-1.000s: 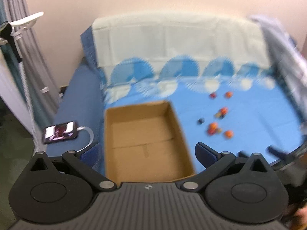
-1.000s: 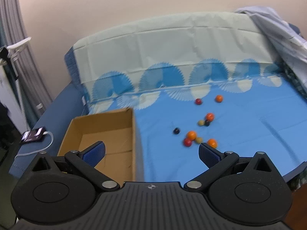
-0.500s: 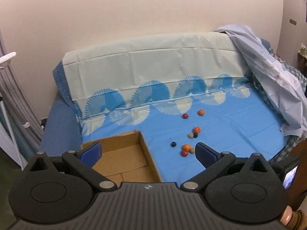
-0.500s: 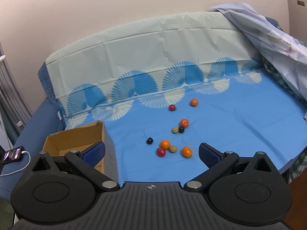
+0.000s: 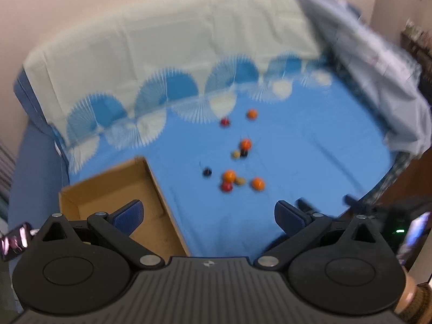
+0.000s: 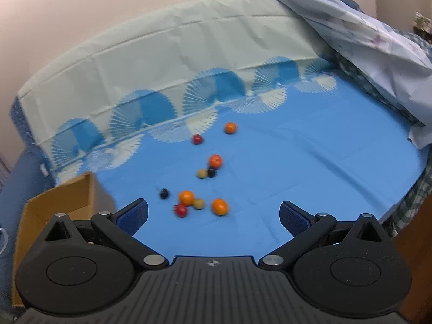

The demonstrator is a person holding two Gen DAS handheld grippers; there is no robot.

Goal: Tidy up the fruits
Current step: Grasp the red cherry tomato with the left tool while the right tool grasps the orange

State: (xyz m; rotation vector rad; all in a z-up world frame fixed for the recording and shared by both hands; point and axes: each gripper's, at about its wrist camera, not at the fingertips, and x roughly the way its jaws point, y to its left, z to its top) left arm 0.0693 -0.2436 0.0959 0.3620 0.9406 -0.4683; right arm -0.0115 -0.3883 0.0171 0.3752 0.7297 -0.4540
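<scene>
Fruits point(image 6: 201, 178) are lying loose on the bed point(image 6: 310, 167); both hand-held grippers, left point(image 5: 209, 212) and right point(image 6: 213, 214), are gaping wide, gripping nothing.

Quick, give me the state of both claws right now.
Left claw: open, holding nothing, over the edge of the cardboard box.
Right claw: open, holding nothing, just short of the nearest fruits.

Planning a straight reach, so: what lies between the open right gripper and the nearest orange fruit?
Nothing but bare blue cloth in the right wrist view between the right gripper and the round orange fruit.
</scene>
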